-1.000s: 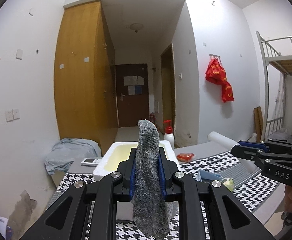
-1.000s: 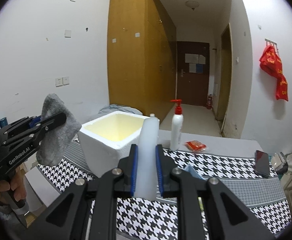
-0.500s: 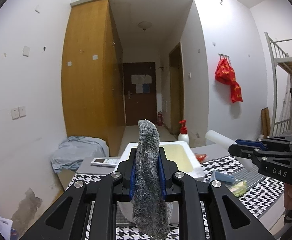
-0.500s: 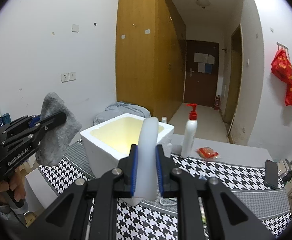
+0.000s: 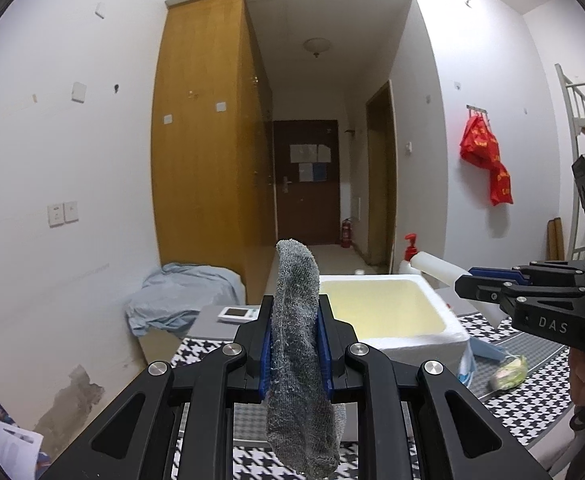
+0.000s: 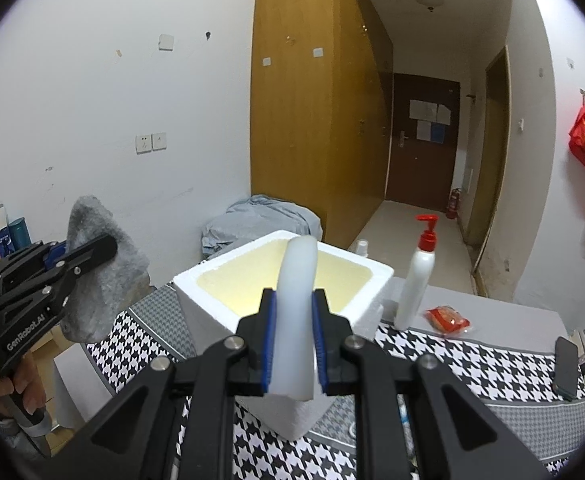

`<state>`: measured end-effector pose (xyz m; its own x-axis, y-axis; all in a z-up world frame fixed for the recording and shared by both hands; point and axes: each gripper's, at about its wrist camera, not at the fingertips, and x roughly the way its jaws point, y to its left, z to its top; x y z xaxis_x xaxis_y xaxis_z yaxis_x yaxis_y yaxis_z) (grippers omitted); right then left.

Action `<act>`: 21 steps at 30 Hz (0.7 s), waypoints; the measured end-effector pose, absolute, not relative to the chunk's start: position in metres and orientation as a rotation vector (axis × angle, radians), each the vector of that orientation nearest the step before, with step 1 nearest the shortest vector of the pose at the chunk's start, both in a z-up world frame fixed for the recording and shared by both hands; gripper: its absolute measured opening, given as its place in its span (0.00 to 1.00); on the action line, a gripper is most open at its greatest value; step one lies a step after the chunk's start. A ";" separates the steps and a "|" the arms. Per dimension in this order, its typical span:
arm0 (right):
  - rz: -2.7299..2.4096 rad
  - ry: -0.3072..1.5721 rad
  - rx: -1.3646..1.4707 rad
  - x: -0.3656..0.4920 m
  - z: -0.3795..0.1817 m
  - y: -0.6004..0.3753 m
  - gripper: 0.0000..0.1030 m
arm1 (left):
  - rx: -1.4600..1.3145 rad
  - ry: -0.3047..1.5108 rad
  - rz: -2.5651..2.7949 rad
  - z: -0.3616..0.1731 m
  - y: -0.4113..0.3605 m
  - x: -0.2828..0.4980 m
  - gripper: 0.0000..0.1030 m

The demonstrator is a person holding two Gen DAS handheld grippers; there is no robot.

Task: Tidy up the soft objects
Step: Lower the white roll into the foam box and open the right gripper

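Note:
My left gripper (image 5: 294, 344) is shut on a grey sock (image 5: 298, 360) that hangs down between its fingers, held above the table in front of the white foam box (image 5: 412, 332). My right gripper (image 6: 294, 348) is shut on a white foam tube (image 6: 296, 320), held above the near side of the foam box (image 6: 220, 320), whose inside is pale yellow. The left gripper with the sock (image 6: 96, 276) shows at the left of the right wrist view. The right gripper with the tube (image 5: 436, 268) shows at the right of the left wrist view.
A white pump bottle with a red top (image 6: 416, 280) and a red packet (image 6: 448, 318) stand behind the box on the houndstooth tablecloth (image 6: 472, 360). A phone (image 6: 566, 366) lies at the right edge. A remote (image 5: 236, 314) and blue-grey cloth (image 5: 180, 296) lie left.
Both grippers have moved closer to the foam box and slightly higher, so its opening shows more. Both still hold their objects.

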<state>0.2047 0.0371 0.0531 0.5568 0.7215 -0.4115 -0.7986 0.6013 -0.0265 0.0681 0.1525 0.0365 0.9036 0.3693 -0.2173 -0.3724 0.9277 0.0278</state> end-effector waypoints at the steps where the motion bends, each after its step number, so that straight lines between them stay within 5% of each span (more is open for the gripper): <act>1: 0.908 0.383 -0.221 0.205 0.053 0.041 0.20 | -0.015 0.221 0.388 0.037 0.152 0.068 0.20; 21: 0.873 0.442 -0.243 0.231 0.047 0.094 0.20 | -0.040 0.225 0.387 0.029 0.175 0.066 0.20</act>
<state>0.2307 0.0936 0.0473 0.5602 0.6832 -0.4684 -0.7820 0.6226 -0.0270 0.0663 0.1750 0.0292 0.9016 0.3693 -0.2252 -0.3781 0.9257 0.0041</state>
